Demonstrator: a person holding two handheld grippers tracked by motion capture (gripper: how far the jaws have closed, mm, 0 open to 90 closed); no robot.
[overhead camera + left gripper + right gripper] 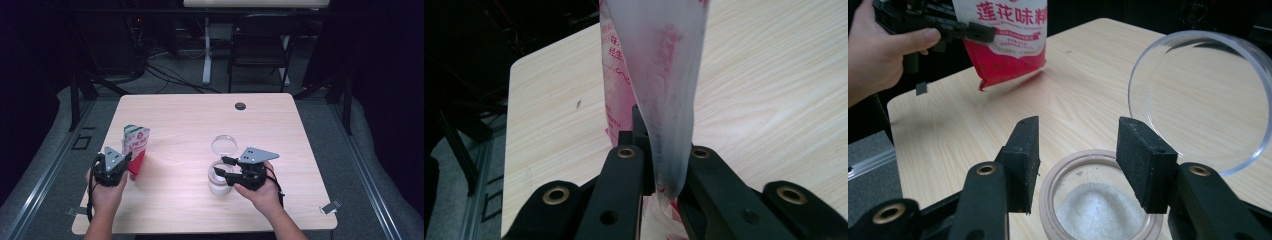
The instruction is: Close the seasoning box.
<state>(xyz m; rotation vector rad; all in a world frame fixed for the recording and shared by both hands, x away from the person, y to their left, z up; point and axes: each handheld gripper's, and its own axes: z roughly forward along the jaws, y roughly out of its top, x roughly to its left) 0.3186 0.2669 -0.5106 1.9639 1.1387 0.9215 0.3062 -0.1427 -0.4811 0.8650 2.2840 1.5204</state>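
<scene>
A red and white pouch with printed characters hangs just above the wooden table at its left side. My left gripper is shut on its side edge. In the left gripper view the jaws pinch the pouch's thin flattened film. Right of centre stands a clear jar holding white powder, its round clear lid tipped up behind it. My right gripper hovers at the jar's mouth, open. Its pads stand on either side above the rim, not pressing on it.
A small black round disc is set in the table near its far edge. A dark folding chair and a white table leg stand beyond. The right gripper view also shows the pouch and the hand holding the left gripper.
</scene>
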